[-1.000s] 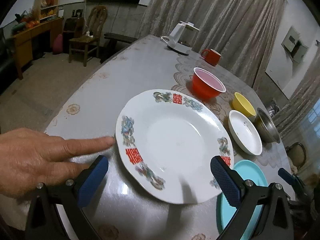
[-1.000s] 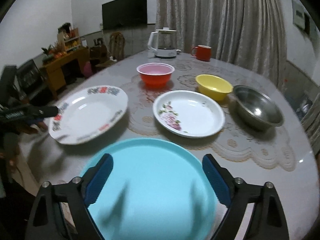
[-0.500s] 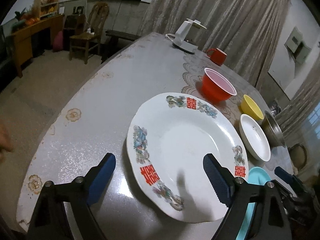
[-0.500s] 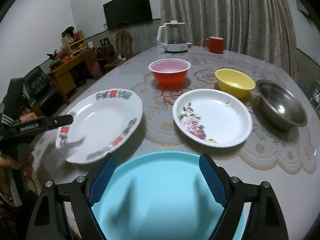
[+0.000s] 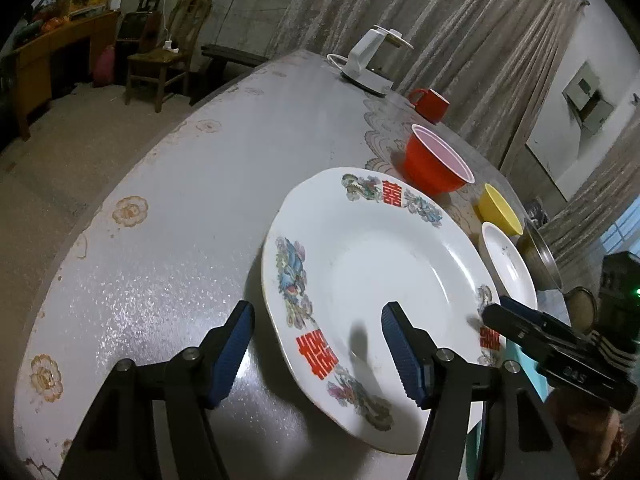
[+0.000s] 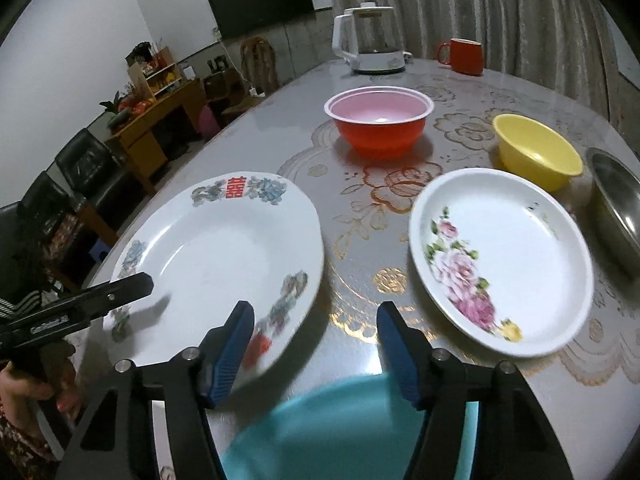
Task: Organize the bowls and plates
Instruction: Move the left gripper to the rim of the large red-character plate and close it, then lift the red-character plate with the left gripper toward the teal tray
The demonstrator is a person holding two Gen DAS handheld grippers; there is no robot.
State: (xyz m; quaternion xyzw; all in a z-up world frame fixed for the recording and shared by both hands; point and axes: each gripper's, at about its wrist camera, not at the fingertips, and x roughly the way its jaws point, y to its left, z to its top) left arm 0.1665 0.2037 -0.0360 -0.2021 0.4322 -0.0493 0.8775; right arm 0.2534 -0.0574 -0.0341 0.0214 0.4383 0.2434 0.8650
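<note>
Basically lined up for a grab: left hand-held gripper (image 5: 316,354) spread wide, straddling the 7 o'clock rim of the big patterned plate (image 5: 372,264) flat on the tabletop (image 5: 208,184); right hand-held gripper (image 6: 314,350) spread too, nothing pinched.

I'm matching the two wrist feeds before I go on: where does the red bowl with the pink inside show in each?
Left wrist: the red bowl sits upper right of centre, just beyond the double-happiness plate.
Right wrist: the red bowl sits upper centre, beyond both white plates.
Shared landmark: the white kettle behind it.
</note>
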